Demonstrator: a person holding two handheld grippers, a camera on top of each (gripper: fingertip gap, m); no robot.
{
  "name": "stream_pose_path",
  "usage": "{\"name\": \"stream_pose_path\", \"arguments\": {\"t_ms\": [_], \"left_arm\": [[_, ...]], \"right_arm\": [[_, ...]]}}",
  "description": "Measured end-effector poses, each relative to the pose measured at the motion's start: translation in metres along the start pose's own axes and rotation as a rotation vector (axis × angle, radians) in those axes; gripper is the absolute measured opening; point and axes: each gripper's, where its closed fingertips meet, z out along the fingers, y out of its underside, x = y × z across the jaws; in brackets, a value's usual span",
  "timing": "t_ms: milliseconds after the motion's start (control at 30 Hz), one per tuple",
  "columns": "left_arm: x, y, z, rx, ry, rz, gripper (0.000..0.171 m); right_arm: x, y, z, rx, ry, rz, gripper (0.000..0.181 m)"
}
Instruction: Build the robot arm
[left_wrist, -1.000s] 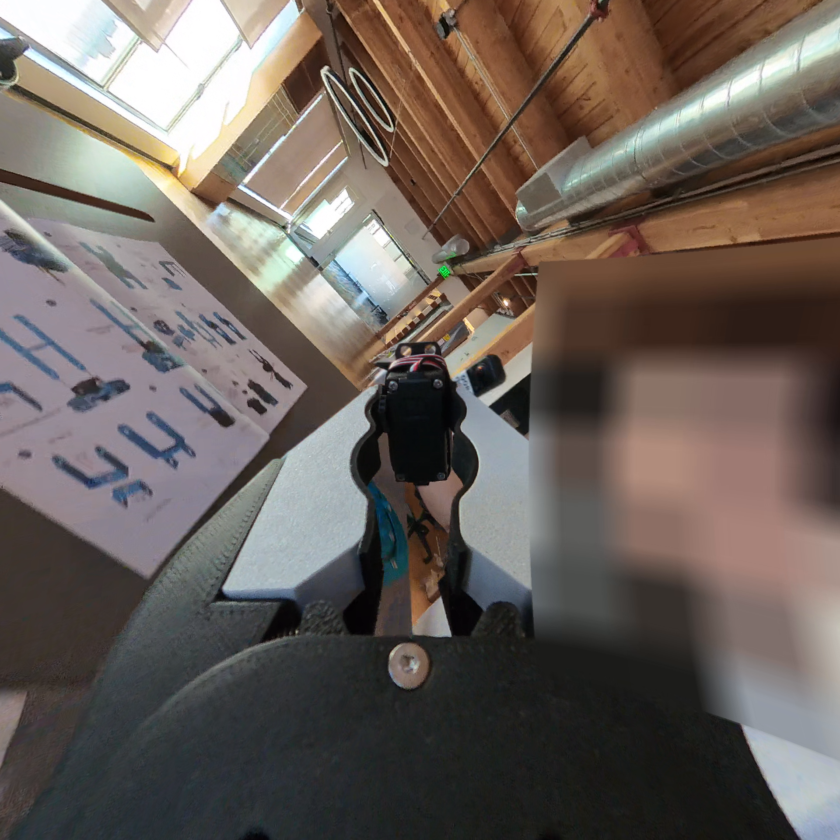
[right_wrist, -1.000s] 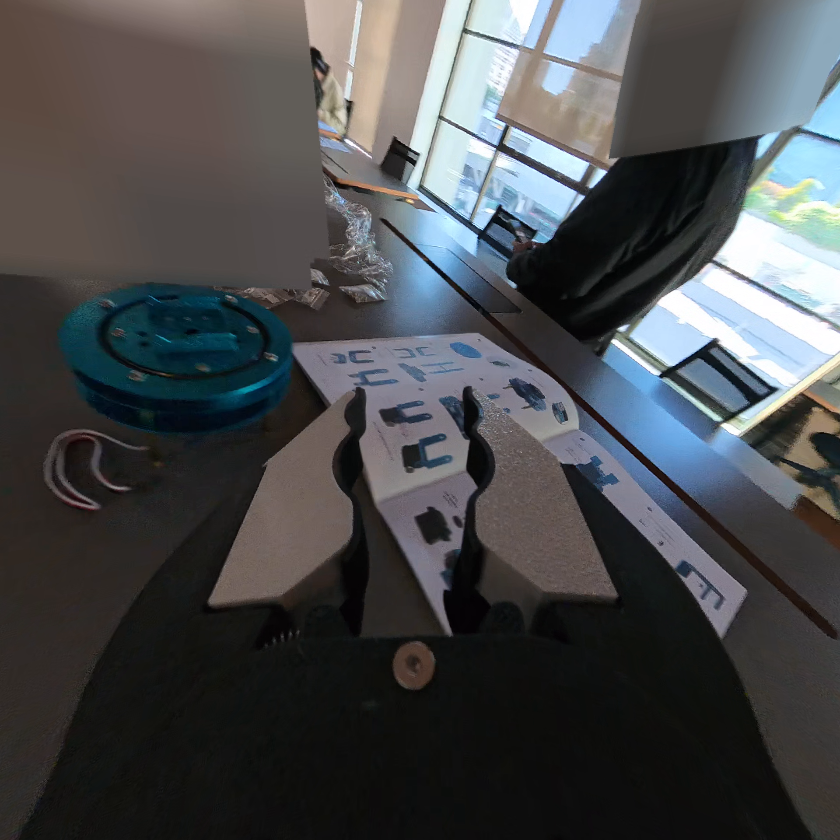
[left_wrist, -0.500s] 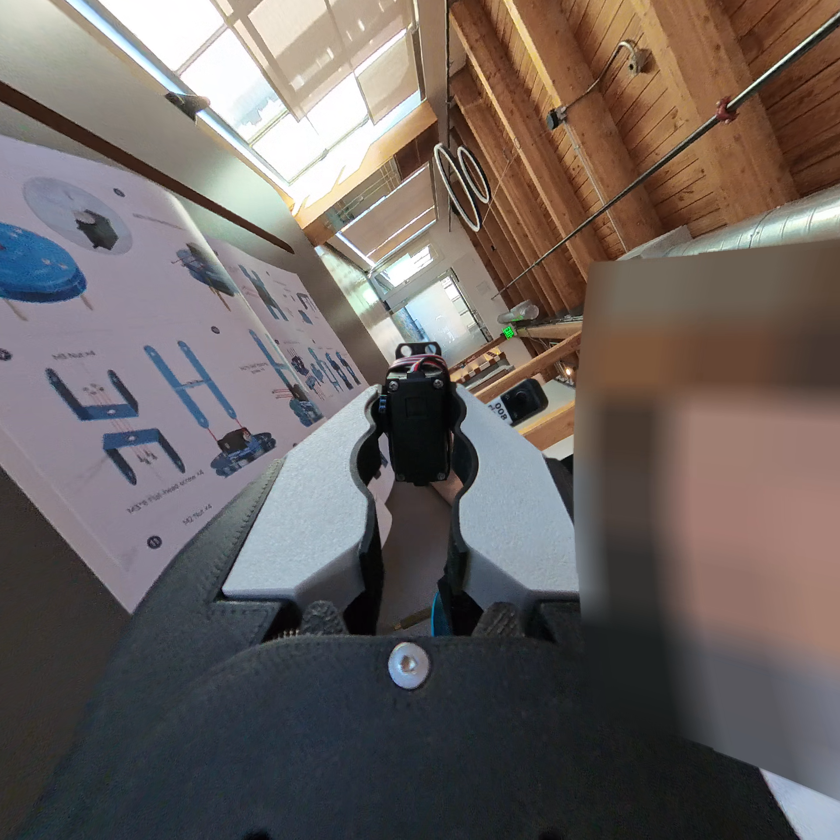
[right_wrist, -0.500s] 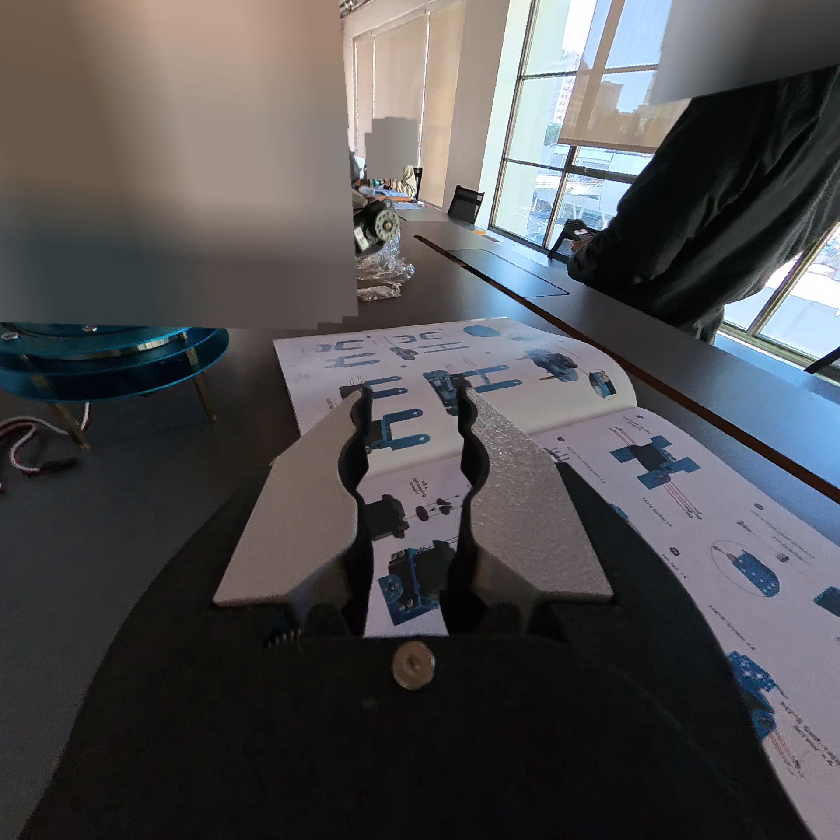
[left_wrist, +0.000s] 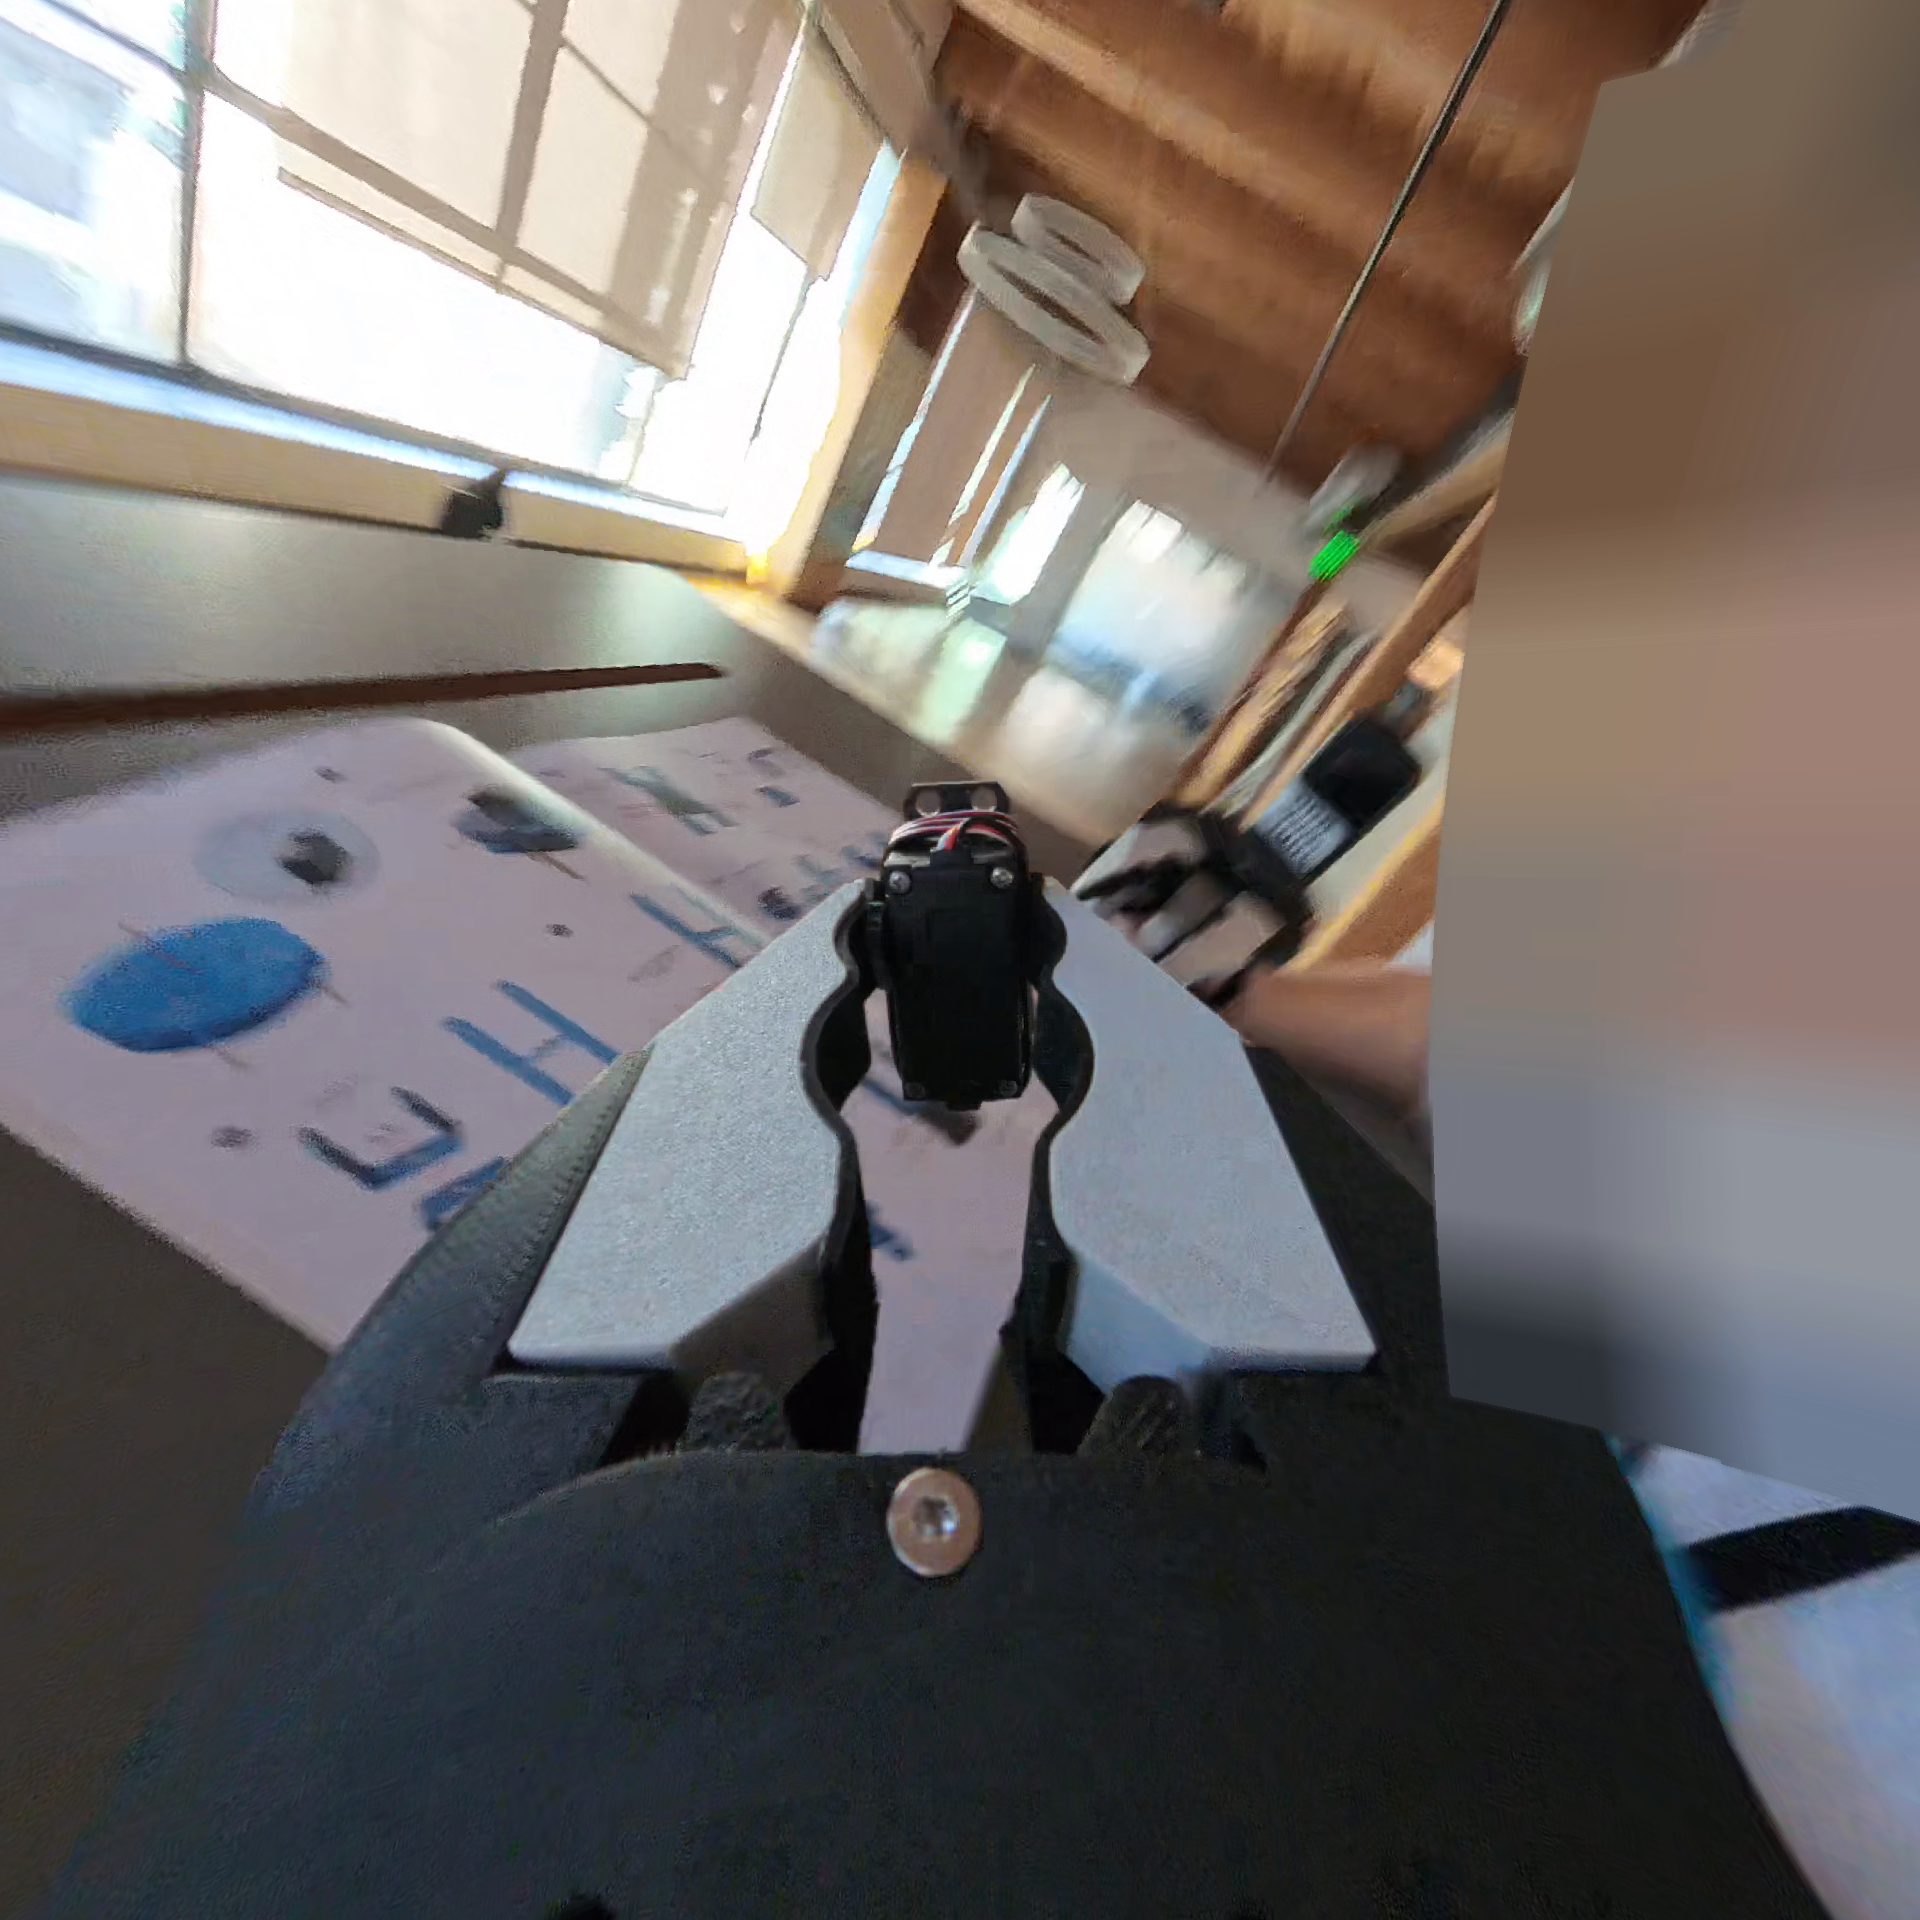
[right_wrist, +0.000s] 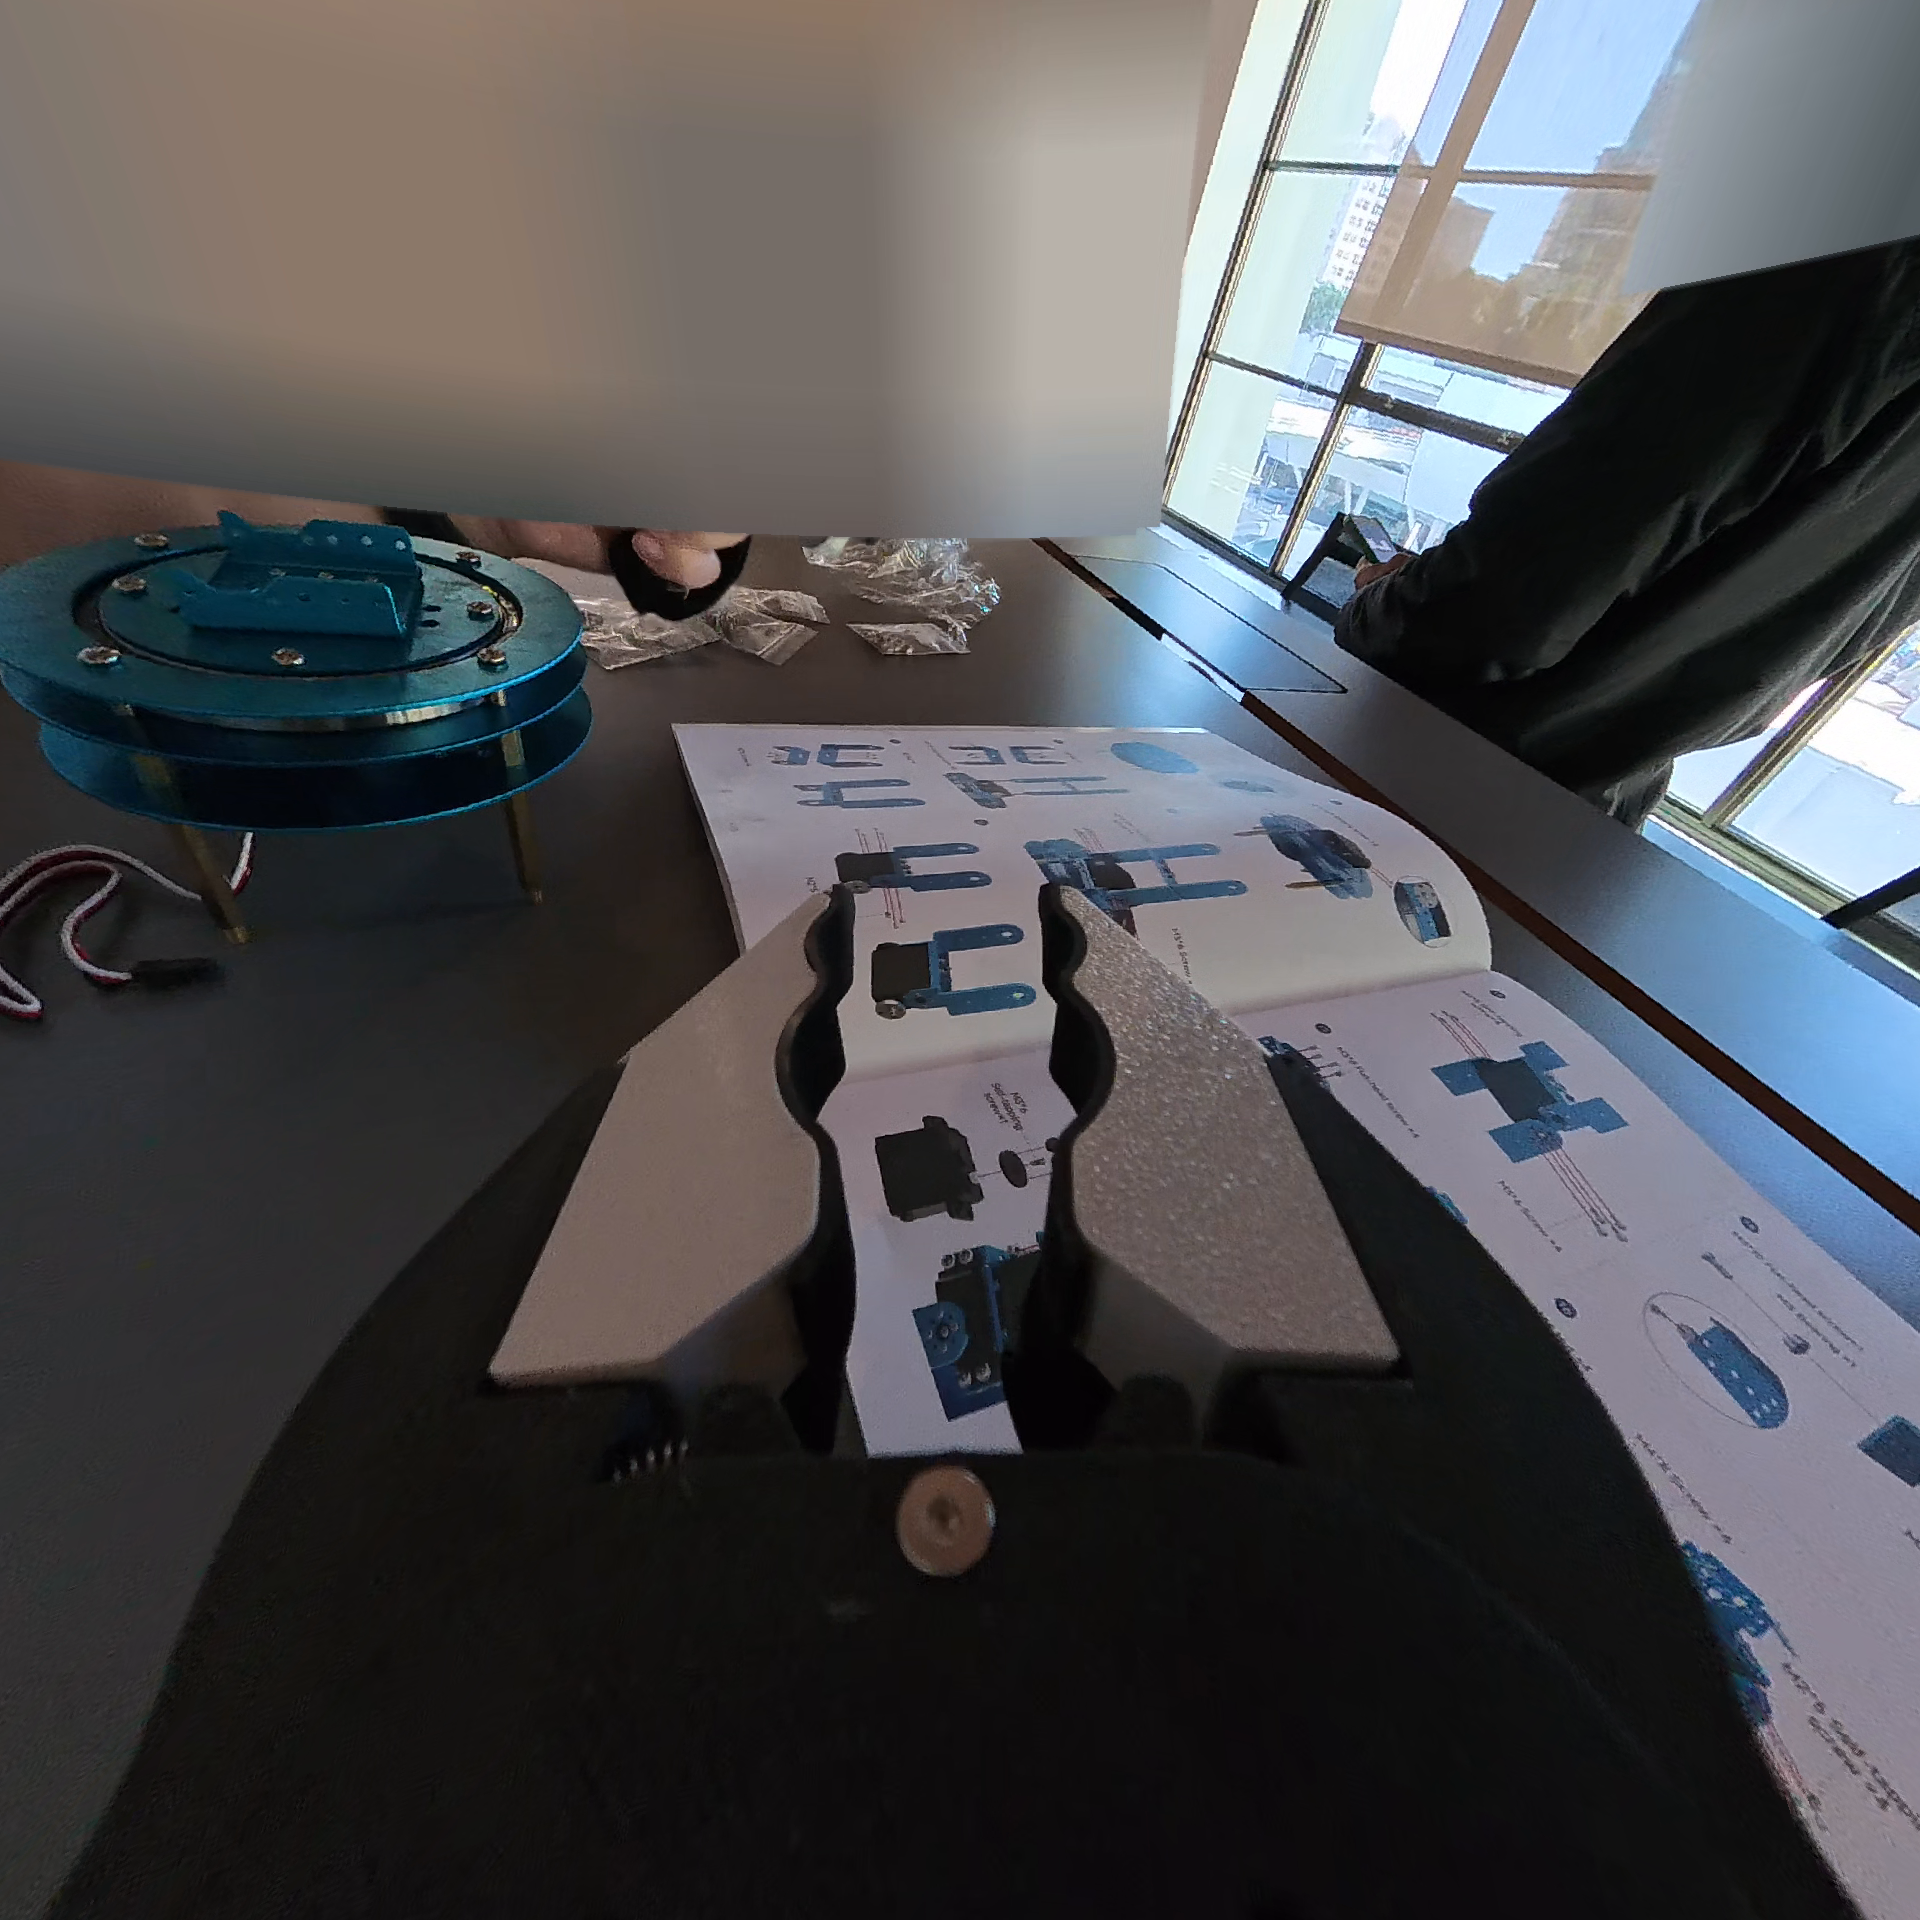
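Left gripper (left_wrist: 954, 925) is clamped on a small black servo motor (left_wrist: 958, 995), red-and-white wires at its top, held up above the open instruction booklet (left_wrist: 312, 997) on the dark table (left_wrist: 156, 1351). Right gripper (right_wrist: 948, 914) hangs over the same booklet (right_wrist: 1039, 790) with its jaws parted and nothing between them. Off to its left stands a blue round platform (right_wrist: 291, 644) on brass legs, a red-and-white cable (right_wrist: 73, 904) lying just beside it.
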Motion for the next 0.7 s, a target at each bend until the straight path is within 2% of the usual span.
{"name": "stream_pose_path", "arguments": {"t_ms": [33,167,233,300,700], "left_arm": [[0.001,0.003,0.001,-0.045,-0.056,0.131,0.025],[0.004,0.011,0.000,-0.187,-0.245,0.598,0.025],[0.006,0.012,0.001,-0.221,-0.311,0.758,0.025],[0.012,0.013,0.002,-0.238,-0.335,0.845,0.025],[0.016,0.010,0.003,-0.187,-0.324,0.762,0.025]], "right_arm": [[0.001,0.000,0.000,0.003,0.000,0.005,0.034],[0.003,-0.001,-0.001,0.010,0.004,0.023,0.034],[0.003,-0.001,0.000,0.012,0.003,0.027,0.034],[0.003,-0.001,0.000,0.011,0.003,0.027,0.034],[0.001,-0.003,-0.001,0.021,0.001,0.029,0.033]]}}
